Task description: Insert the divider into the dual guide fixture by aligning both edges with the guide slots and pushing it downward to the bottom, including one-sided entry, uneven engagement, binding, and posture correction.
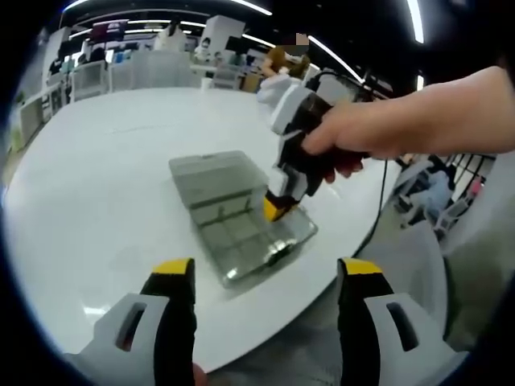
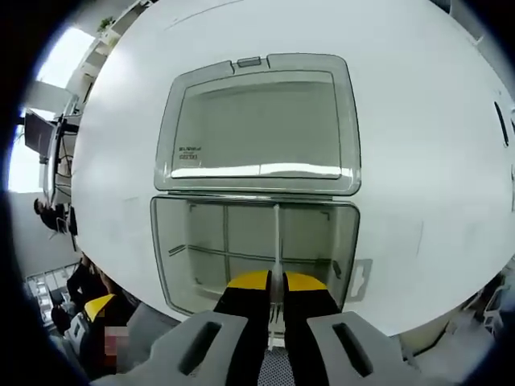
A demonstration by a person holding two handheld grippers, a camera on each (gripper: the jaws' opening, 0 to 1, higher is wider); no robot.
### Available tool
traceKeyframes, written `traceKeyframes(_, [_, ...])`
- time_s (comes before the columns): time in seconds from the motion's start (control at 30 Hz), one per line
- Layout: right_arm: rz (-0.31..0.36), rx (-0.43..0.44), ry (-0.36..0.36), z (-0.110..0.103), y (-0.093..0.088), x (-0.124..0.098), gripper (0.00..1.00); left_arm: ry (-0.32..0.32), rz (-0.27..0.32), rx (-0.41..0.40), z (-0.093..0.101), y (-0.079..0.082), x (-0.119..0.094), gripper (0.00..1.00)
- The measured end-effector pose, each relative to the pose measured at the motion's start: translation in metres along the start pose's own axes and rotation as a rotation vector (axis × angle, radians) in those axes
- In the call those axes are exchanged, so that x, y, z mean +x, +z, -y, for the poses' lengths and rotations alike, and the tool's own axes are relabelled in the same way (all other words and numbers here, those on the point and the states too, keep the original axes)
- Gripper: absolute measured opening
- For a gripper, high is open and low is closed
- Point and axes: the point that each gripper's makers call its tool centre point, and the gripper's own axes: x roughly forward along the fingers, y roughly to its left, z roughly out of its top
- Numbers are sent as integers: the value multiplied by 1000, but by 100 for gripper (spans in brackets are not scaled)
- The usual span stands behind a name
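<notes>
A clear plastic compartment box [image 2: 165, 257] lies on the white table with its lid [image 2: 257, 121] folded flat behind it. My right gripper [image 2: 277, 281] is shut on a thin clear divider [image 2: 276, 233] that stands on edge in the tray, running from the hinge wall toward the jaws. A crosswise partition [image 2: 225, 257] lies in the tray. In the left gripper view the same box [image 1: 241, 233] sits mid-table, and the right gripper [image 1: 275, 209], held by a hand [image 1: 386, 129], dips its yellow tips into the box's right side. My left gripper [image 1: 267, 273] hovers open, short of the box.
The round white table [image 1: 105, 185] ends just past the box's near side [image 1: 265, 322]. A latch tab [image 2: 360, 277] sticks out of the box's front. The left gripper's yellow tip [image 2: 98, 305] shows low left. Shelving and desks [image 1: 121, 72] stand far behind.
</notes>
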Motion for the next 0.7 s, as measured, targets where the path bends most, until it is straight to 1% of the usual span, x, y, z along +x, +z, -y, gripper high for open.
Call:
traceKeyframes(0.5, [8, -38, -36, 1, 4, 11, 0, 4, -4, -3, -2, -2, 0, 69])
traceKeyframes(0.7, [6, -39, -42, 1, 3, 10, 0, 4, -6, -4, -3, -2, 1, 69])
